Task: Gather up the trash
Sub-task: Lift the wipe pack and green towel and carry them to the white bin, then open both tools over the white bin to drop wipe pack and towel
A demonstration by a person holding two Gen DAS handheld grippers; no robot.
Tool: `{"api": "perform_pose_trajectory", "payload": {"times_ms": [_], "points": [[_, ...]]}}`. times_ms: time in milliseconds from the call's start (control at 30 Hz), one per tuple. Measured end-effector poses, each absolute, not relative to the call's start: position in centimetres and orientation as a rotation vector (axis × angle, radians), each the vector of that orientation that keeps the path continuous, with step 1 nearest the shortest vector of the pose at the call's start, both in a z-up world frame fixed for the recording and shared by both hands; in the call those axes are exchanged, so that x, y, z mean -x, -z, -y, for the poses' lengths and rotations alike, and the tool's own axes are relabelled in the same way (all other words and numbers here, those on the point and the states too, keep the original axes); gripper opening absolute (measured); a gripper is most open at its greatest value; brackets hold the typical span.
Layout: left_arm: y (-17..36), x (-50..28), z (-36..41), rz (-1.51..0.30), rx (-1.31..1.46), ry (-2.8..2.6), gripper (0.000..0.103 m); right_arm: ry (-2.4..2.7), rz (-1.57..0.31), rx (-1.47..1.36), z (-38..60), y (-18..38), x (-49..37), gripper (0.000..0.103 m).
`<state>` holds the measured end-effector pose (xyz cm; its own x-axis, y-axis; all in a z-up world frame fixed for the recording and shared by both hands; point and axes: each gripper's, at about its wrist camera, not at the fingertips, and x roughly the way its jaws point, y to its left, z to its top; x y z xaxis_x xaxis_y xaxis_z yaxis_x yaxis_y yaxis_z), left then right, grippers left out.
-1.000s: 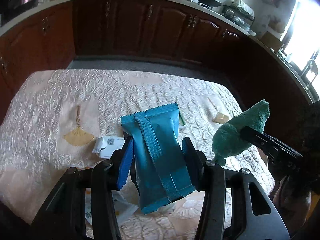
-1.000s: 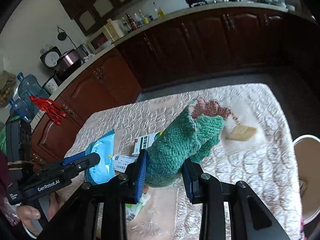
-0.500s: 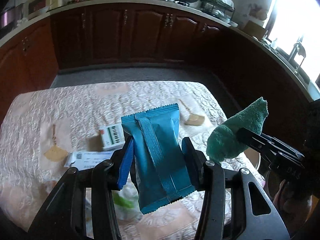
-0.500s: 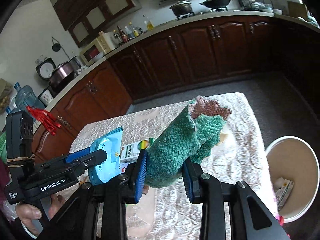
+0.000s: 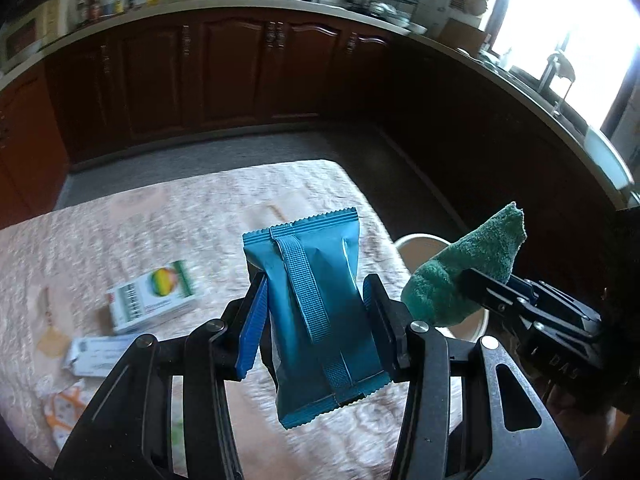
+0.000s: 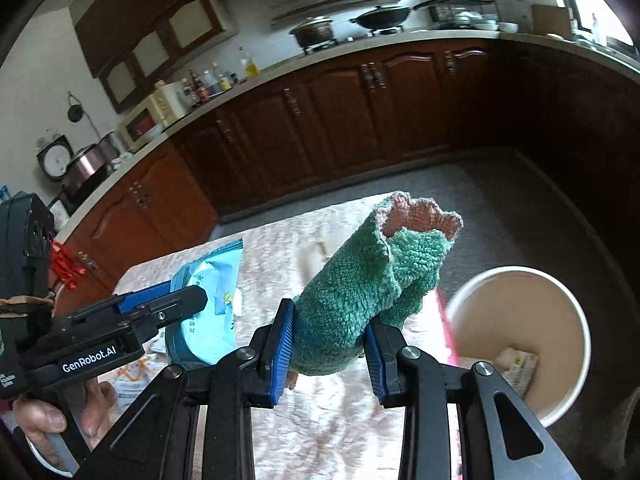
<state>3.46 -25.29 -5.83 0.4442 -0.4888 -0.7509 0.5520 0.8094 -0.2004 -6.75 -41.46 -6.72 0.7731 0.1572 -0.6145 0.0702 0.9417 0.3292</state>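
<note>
My left gripper [image 5: 316, 320] is shut on a blue snack wrapper [image 5: 316, 300], held upright above the table. In the right wrist view the same wrapper [image 6: 208, 304] shows its light blue printed face, with the left gripper [image 6: 176, 304] at the left. My right gripper [image 6: 328, 344] is shut on a bunched green cloth [image 6: 368, 284] with a pink edge. That green cloth [image 5: 464, 276] also appears at the right of the left wrist view. A white bin [image 6: 568, 312] stands off the table's right end, holding a scrap of packaging [image 6: 516, 368]; the bin's rim [image 5: 416, 240] peeks behind the wrapper.
The table wears a pale embroidered cloth [image 5: 160, 232]. On it lie a small white and green box [image 5: 154, 296], a flat printed packet [image 5: 100, 354] and crumpled wrappers [image 5: 64, 408] near the front left. Dark wood cabinets [image 6: 360, 120] ring the room. A hand [image 6: 52, 412] grips the left tool.
Both grippers have swung right across the table, each keeping its hold. The white bin has come into view at the right, and the box and packet have slid to the left.
</note>
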Motion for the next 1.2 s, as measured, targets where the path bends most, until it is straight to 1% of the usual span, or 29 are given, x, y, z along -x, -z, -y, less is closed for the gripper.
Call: {"api": "perform_pose_trajectory", "payload": {"times_ms": [333, 633, 1067, 1100, 1133, 1167, 1200], "points": [[7.3, -2.9, 34.1, -0.929, -0.144, 0.766, 0.046, 0.138, -0.709, -0.360, 48.5, 8.3, 9.2, 0.031], [9.9, -2.7, 41.6, -0.965, -0.187, 0.856, 0.046, 0.276, -0.778, -0.411, 54.3, 11.4, 10.7, 0.031], [13.3, -2.7, 47.1, -1.021, -0.207, 0.907, 0.047, 0.396, -0.878, -0.440, 57.9, 15.7, 10.9, 0.032], [13.4, -2.5, 47.3, -1.024, -0.207, 0.908, 0.049, 0.411, -0.893, -0.439, 58.1, 16.1, 10.8, 0.033], [13.6, -2.4, 47.5, -1.030, -0.211, 0.910, 0.051, 0.418, -0.904, -0.440, 58.3, 16.4, 10.7, 0.037], [13.7, -2.4, 47.6, -1.035, -0.218, 0.911, 0.052, 0.430, -0.917, -0.445, 58.5, 16.7, 10.7, 0.040], [13.9, -2.3, 47.6, -1.038, -0.226, 0.911, 0.053, 0.429, -0.917, -0.453, 58.5, 16.9, 10.8, 0.041]]}}
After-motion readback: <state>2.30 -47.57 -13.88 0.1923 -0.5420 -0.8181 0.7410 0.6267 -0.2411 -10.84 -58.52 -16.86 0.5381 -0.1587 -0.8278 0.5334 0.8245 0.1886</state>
